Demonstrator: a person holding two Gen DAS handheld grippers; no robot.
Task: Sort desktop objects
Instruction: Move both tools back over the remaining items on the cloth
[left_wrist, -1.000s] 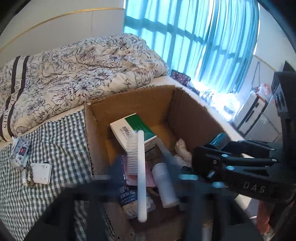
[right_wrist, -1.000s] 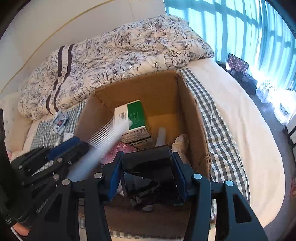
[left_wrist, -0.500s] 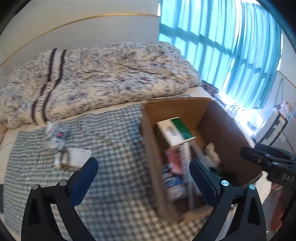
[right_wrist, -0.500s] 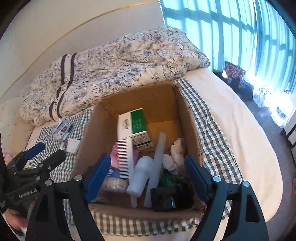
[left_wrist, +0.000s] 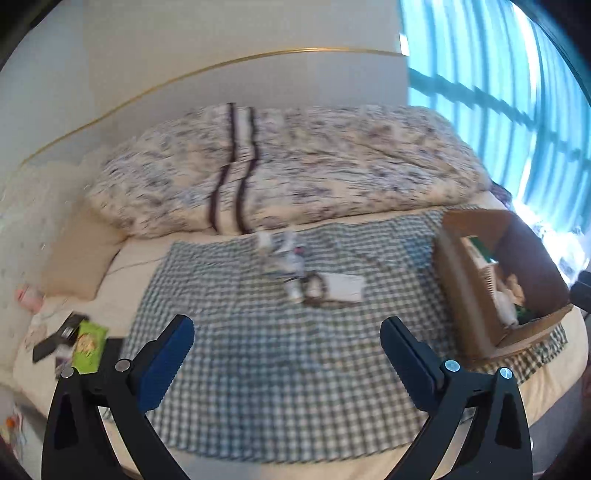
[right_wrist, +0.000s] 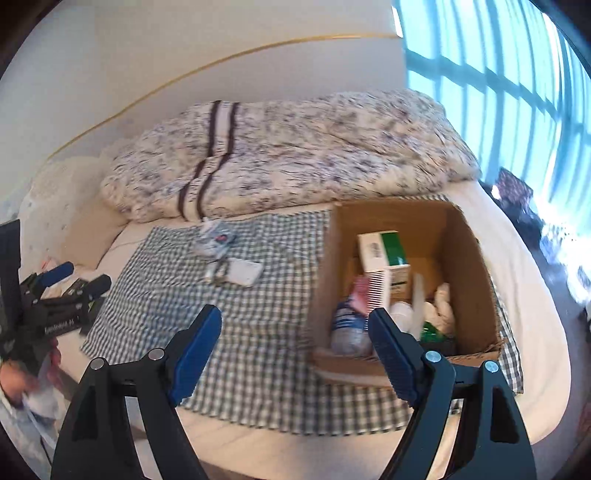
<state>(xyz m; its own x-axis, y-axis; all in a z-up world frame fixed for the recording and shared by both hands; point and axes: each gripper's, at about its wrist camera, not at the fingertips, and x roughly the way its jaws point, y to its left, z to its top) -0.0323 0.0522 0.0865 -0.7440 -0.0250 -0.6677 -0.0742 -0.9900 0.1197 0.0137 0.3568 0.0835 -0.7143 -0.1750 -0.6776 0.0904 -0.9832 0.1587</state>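
An open cardboard box (right_wrist: 465, 266) stands on the checked cloth (right_wrist: 258, 332) on the bed. It holds a green-and-white carton (right_wrist: 384, 251), a white comb (right_wrist: 376, 291), a white bottle (right_wrist: 400, 314), a blue packet (right_wrist: 345, 328) and other bits. Left of the box, on the cloth, lie a white flat square (left_wrist: 345, 288), a bead bracelet (left_wrist: 314, 291) and a small packet (left_wrist: 291, 258). My left gripper (left_wrist: 288, 325) hangs open and empty above the cloth, with the box (left_wrist: 454, 288) at its far right. My right gripper (right_wrist: 295, 314) is open and empty above the box's near left corner.
A floral duvet (left_wrist: 295, 170) is heaped along the back of the bed. A beige pillow (left_wrist: 77, 254) lies at the left. A green card (left_wrist: 86, 343) and dark items sit beyond the cloth's left edge. Blue-curtained windows (right_wrist: 498, 92) fill the right.
Both grippers let go and opened, leaving the comb and a black item in the box. Both rose and pulled back. The left one swung left, away from the box.
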